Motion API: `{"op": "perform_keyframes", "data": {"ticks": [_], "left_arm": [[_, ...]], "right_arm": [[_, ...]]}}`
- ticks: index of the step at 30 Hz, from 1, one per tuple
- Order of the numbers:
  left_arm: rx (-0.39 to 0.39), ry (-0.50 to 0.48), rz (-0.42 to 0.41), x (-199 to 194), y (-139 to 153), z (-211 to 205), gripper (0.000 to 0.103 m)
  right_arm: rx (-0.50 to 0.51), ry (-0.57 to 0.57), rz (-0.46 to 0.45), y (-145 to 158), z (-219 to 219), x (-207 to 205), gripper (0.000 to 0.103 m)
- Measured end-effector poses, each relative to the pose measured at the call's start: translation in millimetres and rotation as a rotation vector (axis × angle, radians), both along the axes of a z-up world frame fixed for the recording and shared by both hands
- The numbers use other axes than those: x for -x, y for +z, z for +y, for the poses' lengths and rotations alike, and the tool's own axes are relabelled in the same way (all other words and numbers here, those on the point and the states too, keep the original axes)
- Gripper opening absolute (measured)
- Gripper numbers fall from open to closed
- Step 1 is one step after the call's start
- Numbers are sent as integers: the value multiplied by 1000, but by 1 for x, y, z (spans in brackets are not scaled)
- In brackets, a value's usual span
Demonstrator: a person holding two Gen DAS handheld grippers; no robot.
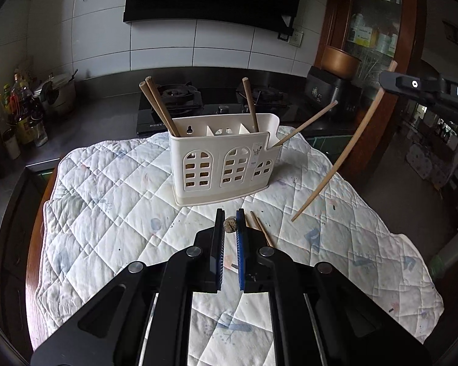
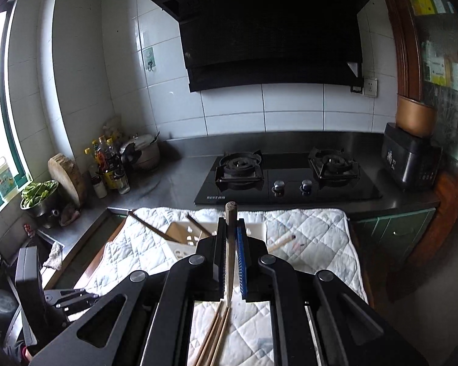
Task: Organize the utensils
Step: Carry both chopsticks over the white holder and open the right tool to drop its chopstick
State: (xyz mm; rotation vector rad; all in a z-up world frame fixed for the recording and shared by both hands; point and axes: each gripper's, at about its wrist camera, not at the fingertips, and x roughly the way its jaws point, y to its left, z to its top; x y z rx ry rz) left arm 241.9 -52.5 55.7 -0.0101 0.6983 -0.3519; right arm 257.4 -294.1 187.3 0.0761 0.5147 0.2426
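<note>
Flanking the holder (image 1: 226, 158), stove (image 2: 287, 180) behind

Wooden table (image 1: 33, 238) beside steel counter (image 1: 107, 122) — covered by white quilted mat (image 1: 107, 213). On mat: cream holder (image 1: 226, 161), upright near far edge; loose chopsticks (image 1: 261, 227) lying flat just in front of it. On counter — black gas hob (image 2: 287, 180), bottles (image 2: 110, 164).
</note>
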Motion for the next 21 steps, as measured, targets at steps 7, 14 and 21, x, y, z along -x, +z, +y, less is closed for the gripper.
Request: {"op": "perform_keyframes", "data": {"ticks": [7,14,21], "left_arm": [[-24,-16,-12,-16,21,4,6],[-23,-22,-51,-24,51,11,6],[-8,-15,-141,-21,96,17,6]], "right_arm": [[34,-68,-58,25,8,-52,7],[108,-90,-21,0,26,-96,7],[128,-94,39,-33,24,-109,7]]}}
